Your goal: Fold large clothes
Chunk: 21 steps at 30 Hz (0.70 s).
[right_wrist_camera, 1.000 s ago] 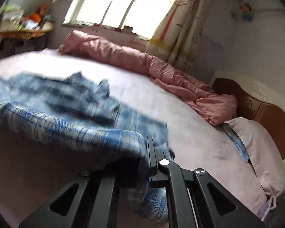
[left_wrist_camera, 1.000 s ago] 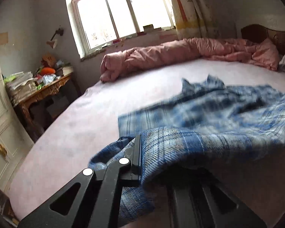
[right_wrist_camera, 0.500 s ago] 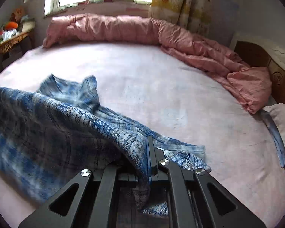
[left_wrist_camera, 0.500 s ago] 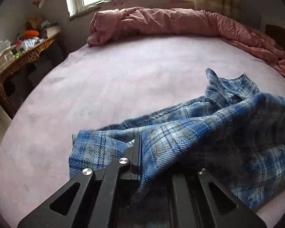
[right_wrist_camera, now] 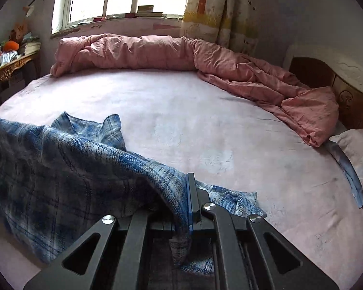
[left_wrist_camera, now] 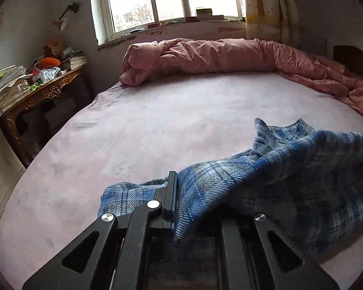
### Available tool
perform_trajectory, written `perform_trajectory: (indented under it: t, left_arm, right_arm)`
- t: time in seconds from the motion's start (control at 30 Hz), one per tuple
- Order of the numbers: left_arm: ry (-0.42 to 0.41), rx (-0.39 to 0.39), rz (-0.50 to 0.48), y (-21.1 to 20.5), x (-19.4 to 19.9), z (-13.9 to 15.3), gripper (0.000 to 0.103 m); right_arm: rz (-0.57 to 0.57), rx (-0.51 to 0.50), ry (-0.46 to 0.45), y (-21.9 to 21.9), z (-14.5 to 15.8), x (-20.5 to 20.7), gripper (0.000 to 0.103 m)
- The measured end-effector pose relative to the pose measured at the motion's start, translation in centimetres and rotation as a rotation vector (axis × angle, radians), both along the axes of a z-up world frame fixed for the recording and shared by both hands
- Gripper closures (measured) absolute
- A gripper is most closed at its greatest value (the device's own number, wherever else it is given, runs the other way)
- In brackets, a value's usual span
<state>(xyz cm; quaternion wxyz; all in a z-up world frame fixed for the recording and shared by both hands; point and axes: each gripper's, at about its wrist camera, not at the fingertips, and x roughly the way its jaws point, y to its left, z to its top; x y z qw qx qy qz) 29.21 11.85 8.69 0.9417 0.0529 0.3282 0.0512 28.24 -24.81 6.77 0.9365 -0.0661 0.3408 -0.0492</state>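
Plaid shirt (left_wrist_camera: 290,169), blue flannel, lies draped over the pink bed (left_wrist_camera: 157,130), filling the lower right of the left wrist view and the lower left of the right wrist view, collar poking up toward the middle. Far left, a carved wooden counter (left_wrist_camera: 43,91) is stacked with papers and clutter. Moving in: the left claw (left_wrist_camera: 174,205) has a hem pinched, and its jaws are just beginning to part, cloth between them. Across to the right claw (right_wrist_camera: 188,205), clamped tight on its own edge of the shirt, fabric trailing down past the jaws. Along the top of both views runs a rolled pink duvet (right_wrist_camera: 157,50).

My read: this is a fold being laid down. To do it well, keep both corners level, lower the edge flat onto the layer beneath, and let go only once the cloth rests without slack bunching. No containers in sight.
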Motion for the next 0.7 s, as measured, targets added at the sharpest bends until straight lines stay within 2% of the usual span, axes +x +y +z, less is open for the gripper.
perform_trajectory:
  t: [0.17, 0.27, 0.33, 0.43, 0.47, 0.5, 0.53, 0.57, 0.6, 0.67, 0.7]
  left_arm:
    - [0.103, -0.001, 0.000, 0.4, 2.8, -4.7, 0.091]
    - [0.219, -0.022, -0.012, 0.7, 4.3, -7.9, 0.091]
    - [0.214, -0.022, -0.010, 0.7, 4.2, -7.8, 0.091]
    - [0.181, 0.004, -0.016, 0.3, 3.7, -7.6, 0.091]
    - [0.168, 0.004, -0.029, 0.1, 3.4, -7.5, 0.088]
    - [0.137, -0.022, -0.055, 0.1, 2.8, -7.1, 0.075]
    - [0.082, -0.092, -0.098, 0.3, 2.0, -6.2, 0.067]
    - [0.005, -0.183, -0.136, 0.8, 0.9, -5.0, 0.053]
    - [-0.070, -0.238, -0.147, 1.3, -0.2, -3.6, 0.043]
    - [-0.190, -0.226, -0.133, 1.3, -2.4, -1.5, 0.037]
    - [-0.243, -0.210, -0.129, 1.1, -3.5, -0.9, 0.030]
  right_arm:
    - [0.004, -0.021, 0.061, -0.1, -3.1, 2.0, 0.096]
    - [0.047, -0.074, 0.063, 0.3, -5.2, 2.7, 0.096]
    - [0.058, -0.053, 0.129, 0.0, -6.4, 3.6, 0.096]
    - [0.054, -0.040, 0.115, -0.2, -6.2, 3.4, 0.096]
    - [0.052, -0.037, 0.106, -0.3, -6.1, 3.2, 0.095]
    - [0.052, -0.032, 0.094, -0.3, -5.9, 3.0, 0.095]
    - [0.049, -0.028, 0.081, -0.4, -5.7, 2.8, 0.095]
    - [0.048, -0.021, 0.064, -0.5, -5.4, 2.6, 0.095]
    - [0.048, -0.001, 0.033, -0.7, -5.0, 2.3, 0.094]
    - [0.049, 0.035, -0.004, -1.2, -4.5, 1.7, 0.087]
    - [0.047, 0.056, -0.020, -1.6, -4.3, 1.4, 0.075]
